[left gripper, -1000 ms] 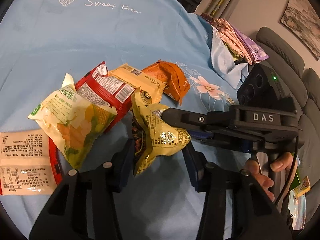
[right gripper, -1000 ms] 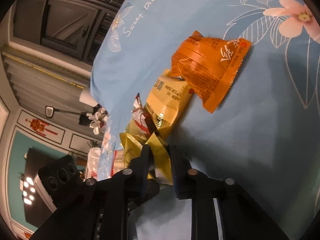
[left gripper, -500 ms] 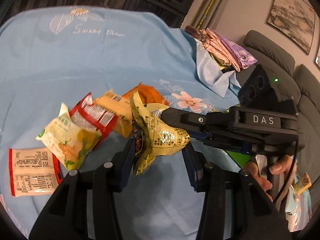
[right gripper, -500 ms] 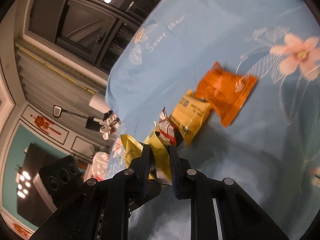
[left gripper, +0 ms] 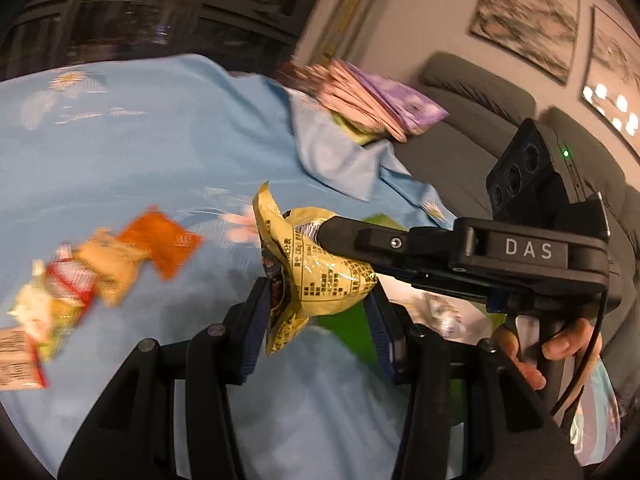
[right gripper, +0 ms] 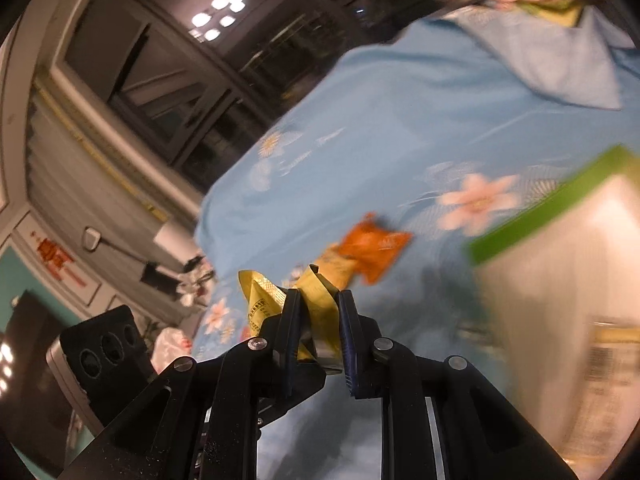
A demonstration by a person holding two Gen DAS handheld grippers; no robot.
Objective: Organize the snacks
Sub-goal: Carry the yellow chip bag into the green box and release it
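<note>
The yellow snack packet (left gripper: pixel 320 276) is gripped by both the left tongs (left gripper: pixel 316 312) and the right tongs (right gripper: pixel 318 328), clear above the blue bedsheet (left gripper: pixel 140 152). Left of the packet an orange packet (left gripper: pixel 160 240) and other blurred snacks (left gripper: pixel 60 296) are seen lying; a green-rimmed box (right gripper: pixel 560 240) is seen to its right.

yellow snack packet (left gripper: pixel 320 280): crumpled, lifted off the cloth, pinched between gripper fingers
other packets (left gripper: pixel 100 268): blurred row on blue cloth, nine o'clock

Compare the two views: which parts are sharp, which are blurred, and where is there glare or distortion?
Left wrist view: the crinkled yellow foil snack packet is sharp with glossy highlights; the snack packets lying on the blue floral cloth are smeared. Right wrist view: the black gripper is sharp, the green-rimmed box and cloth blur heavily. Both views bend at the edges.
</note>
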